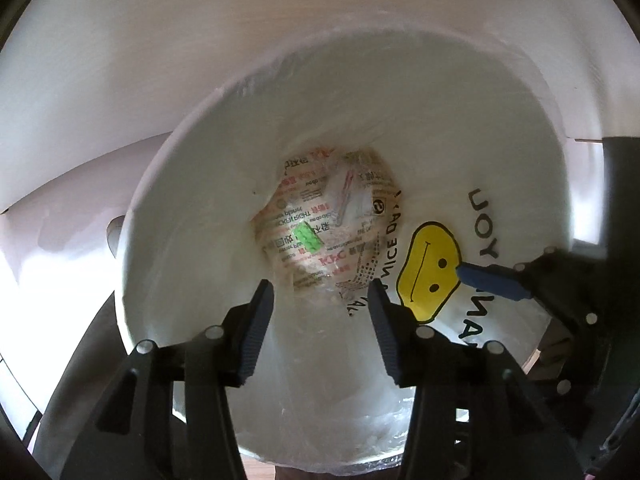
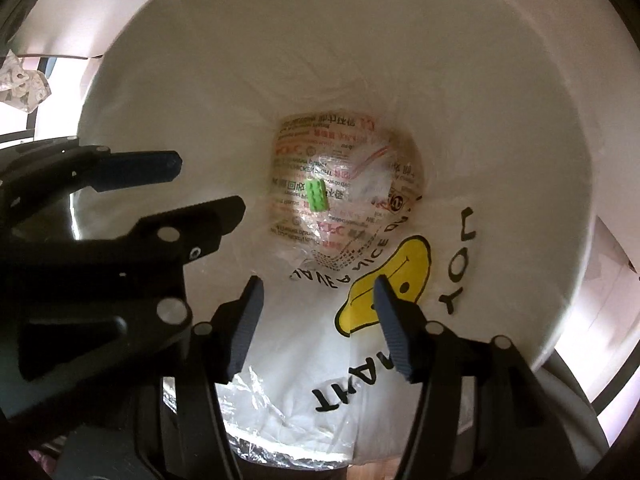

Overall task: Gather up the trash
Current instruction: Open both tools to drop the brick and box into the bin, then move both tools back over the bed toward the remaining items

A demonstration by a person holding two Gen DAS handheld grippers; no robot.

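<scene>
We are looking down into a white bag (image 1: 192, 240) that lines a bin, with both claws hanging over its mouth. Only the right camera is showing a crumpled paper (image 2: 22, 84) far off on the left, outside the bag. Our left claw (image 1: 320, 292) is holding its fingers wide apart with nothing between them, and our right claw (image 2: 318, 292) is doing the same. A green block (image 1: 307, 238) is lying at the bottom on a printed wrapper (image 1: 328, 216). In the left camera, its long side is slanting from upper left to lower right.
</scene>
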